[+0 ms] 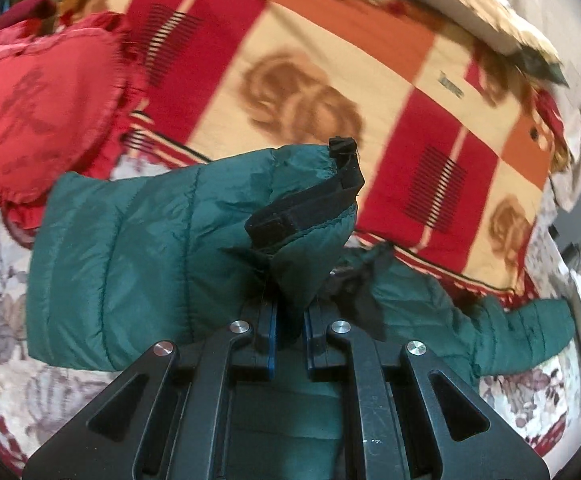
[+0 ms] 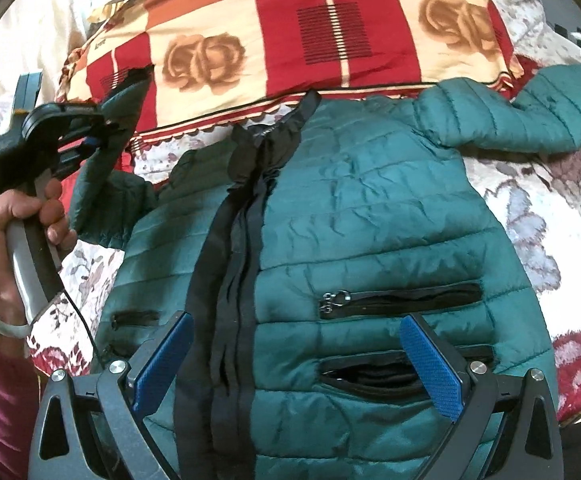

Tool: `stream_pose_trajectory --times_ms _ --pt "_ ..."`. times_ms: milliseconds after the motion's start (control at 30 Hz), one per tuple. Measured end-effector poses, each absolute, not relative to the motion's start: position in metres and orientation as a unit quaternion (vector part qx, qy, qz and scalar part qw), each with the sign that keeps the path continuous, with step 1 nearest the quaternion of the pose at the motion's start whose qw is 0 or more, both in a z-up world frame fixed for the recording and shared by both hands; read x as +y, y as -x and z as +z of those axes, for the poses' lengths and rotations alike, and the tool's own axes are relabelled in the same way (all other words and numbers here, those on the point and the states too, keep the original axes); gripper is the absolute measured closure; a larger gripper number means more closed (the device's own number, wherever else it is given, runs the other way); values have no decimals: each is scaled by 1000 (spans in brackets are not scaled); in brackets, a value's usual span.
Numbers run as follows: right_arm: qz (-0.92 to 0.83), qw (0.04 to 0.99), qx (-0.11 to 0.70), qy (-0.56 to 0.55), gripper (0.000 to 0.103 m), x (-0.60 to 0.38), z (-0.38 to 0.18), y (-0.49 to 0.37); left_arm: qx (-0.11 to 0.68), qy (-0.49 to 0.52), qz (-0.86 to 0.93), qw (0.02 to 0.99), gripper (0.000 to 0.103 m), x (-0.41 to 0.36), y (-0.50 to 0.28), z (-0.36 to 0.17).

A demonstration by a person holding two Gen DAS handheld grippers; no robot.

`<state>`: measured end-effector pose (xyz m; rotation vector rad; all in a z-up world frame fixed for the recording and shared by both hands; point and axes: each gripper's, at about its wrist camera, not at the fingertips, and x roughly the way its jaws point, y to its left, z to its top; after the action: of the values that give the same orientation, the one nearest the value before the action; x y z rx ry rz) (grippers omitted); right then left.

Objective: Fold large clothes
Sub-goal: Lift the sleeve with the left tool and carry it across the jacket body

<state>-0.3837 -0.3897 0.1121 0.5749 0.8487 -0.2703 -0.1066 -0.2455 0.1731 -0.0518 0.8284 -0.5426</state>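
One green jacket [image 2: 370,208] on the bed [image 2: 530,200]; two sleeves. Left tongs [image 1: 290,328] clenched on one sleeve [image 1: 162,248], frame centre. Right tongs [image 2: 296,364] released, lower frame.

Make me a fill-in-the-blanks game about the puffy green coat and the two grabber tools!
1. The left gripper is shut on the ___ of the quilted green puffer jacket.
2. The right gripper hovers over the jacket with its blue pads wide ___.
3. The black zipper strip runs down the jacket's ___.
4. Behind the jacket lies a checked blanket printed with brown ___.

Missing words: sleeve; open; front; roses
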Motion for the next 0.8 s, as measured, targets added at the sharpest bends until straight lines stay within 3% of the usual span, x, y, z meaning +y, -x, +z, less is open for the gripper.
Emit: stream_pose_trajectory --times_ms 800 --pt "-134 843 400 -333 0 -427 93 404 466 -26 -365 805 94 -410 162 117"
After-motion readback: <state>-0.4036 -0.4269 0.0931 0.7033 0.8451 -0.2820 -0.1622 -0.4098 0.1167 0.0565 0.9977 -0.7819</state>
